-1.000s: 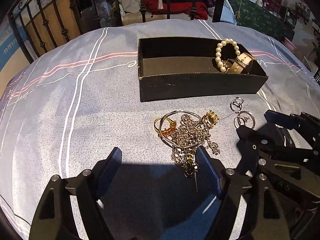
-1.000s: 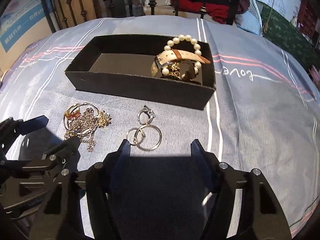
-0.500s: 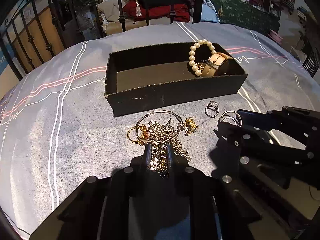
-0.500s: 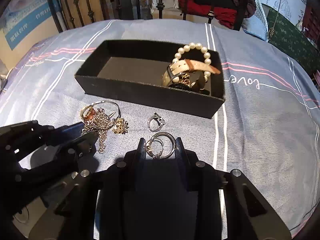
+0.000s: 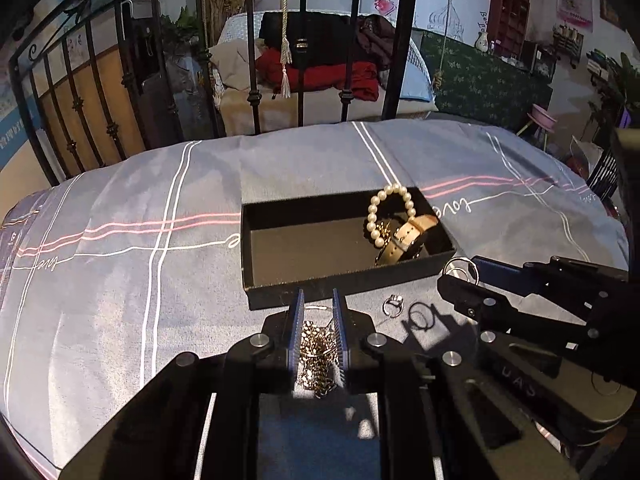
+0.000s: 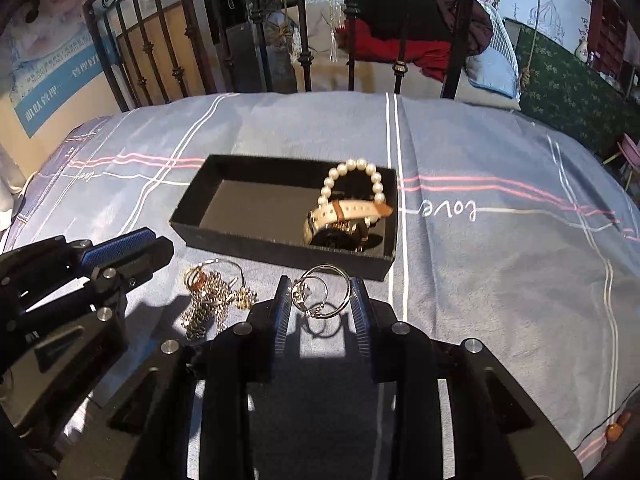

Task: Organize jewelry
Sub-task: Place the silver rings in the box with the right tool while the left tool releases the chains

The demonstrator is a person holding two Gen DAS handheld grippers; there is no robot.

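Both grippers carry loads toward the black box (image 6: pixel 280 246) on the bed. The left gripper (image 5: pixel 317 322) has its fingers clamped on a tangled chain necklace (image 5: pixel 318 354); the right gripper (image 6: pixel 320 300) pinches linked hoop rings (image 6: pixel 322 290), the box at twelve o'clock, probably for dropping beside the pearl bracelet (image 6: pixel 352 182).

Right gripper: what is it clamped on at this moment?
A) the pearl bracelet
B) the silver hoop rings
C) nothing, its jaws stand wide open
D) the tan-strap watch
B. In the right wrist view the right gripper is shut on the silver hoop rings, held above the bedspread, while the pearl bracelet and watch lie in the black box.
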